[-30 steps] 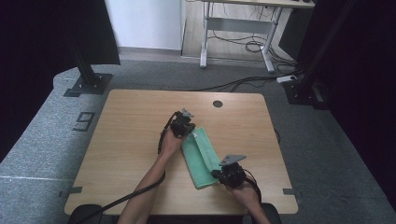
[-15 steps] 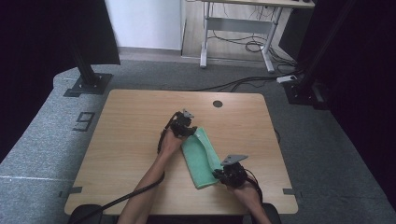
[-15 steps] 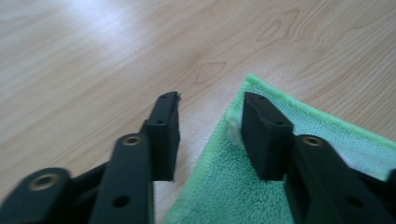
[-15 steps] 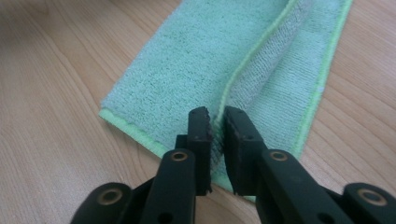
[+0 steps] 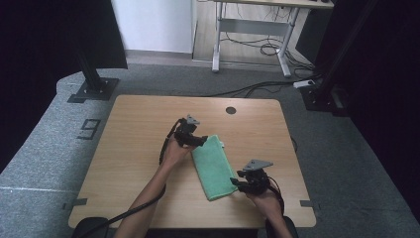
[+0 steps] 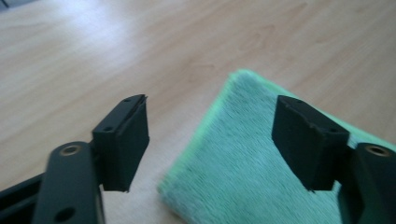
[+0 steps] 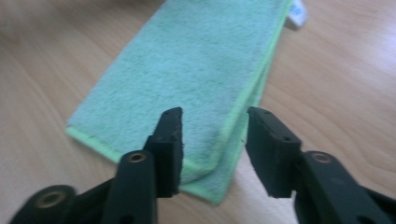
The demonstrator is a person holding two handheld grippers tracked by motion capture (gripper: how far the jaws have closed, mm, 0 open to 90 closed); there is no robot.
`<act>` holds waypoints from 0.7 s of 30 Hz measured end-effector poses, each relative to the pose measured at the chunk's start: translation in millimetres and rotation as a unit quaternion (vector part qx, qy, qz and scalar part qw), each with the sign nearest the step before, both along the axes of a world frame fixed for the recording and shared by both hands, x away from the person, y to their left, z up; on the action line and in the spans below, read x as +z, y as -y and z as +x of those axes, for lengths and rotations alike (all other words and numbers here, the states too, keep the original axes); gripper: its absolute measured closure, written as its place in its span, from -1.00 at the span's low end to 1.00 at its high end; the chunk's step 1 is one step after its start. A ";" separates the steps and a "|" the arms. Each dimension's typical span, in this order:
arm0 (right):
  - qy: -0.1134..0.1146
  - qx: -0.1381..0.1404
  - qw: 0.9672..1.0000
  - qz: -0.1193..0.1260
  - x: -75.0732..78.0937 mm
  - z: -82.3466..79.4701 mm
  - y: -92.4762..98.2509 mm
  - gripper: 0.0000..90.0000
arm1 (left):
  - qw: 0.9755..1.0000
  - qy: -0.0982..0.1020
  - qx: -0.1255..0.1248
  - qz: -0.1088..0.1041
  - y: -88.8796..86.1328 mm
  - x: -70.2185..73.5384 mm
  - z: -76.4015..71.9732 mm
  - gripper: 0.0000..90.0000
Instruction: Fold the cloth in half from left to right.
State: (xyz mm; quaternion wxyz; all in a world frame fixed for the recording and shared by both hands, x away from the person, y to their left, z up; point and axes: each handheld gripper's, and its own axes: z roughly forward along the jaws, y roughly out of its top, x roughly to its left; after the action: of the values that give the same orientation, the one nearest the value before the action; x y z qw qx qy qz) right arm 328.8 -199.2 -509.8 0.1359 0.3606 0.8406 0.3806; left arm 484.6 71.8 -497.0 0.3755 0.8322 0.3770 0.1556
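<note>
Nearest the person's edge of the worktop (image 5: 148, 198), toward its right corner, the right hand (image 5: 265, 201) holds the right tool (image 5: 236, 182). Its jaws have just been opening and now stand partly apart, with nothing gripped. In the right gripper view they hover over the near corner of the green towel (image 7: 187, 84), where the folded layers meet; the pads are clear of the cloth. A small white label (image 7: 297, 13) sticks out from the towel's far end in that view.

The green towel (image 5: 213, 166) lies flat on the worktop as a long folded strip, a little right of the middle. It runs on a slant, from near the right tool at the person's edge up toward the centre of the worktop, and its edges look even.

At the far end of the towel sits the left tool (image 5: 202, 141), held in the left hand (image 5: 173, 151), whose forearm comes in from the near edge. Its jaws too have just been opening and stand wide apart, holding nothing. In the left gripper view the towel's corner (image 6: 243, 154) lies below and between them, with one jaw over bare wood and the other over the cloth, neither pressing on it.

Farther on, near the far edge of the worktop, there is a round dark hole (image 5: 231, 110).
</note>
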 end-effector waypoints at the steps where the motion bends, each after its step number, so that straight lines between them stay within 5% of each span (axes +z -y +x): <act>1: 0.003 -0.003 1.000 -0.002 0.2 1.3 0.7 0.14 | 1.000 -0.003 -0.003 0.001 -0.1 -1.1 -3.0 -0.43; 12: -0.014 -0.007 0.999 -0.034 -17.3 11.4 -0.8 -0.09 | 0.999 -0.018 -0.021 0.019 -9.7 -27.4 -42.5 -0.58; 18: -0.017 0.008 1.000 -0.024 -20.5 9.1 -3.5 -0.17 | 0.999 -0.028 -0.021 0.020 -15.9 -39.1 -59.8 -0.59; 21: -0.011 0.015 0.999 -0.049 -22.2 8.2 -9.1 -0.18 | 0.999 -0.026 -0.021 0.039 -15.7 -47.1 -64.5 -0.59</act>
State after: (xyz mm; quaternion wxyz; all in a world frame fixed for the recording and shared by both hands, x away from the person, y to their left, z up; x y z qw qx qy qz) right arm 337.0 -190.1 -532.1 0.1383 0.3447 0.8652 0.3369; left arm 420.1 87.4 -544.2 0.3358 0.8580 0.3624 0.1403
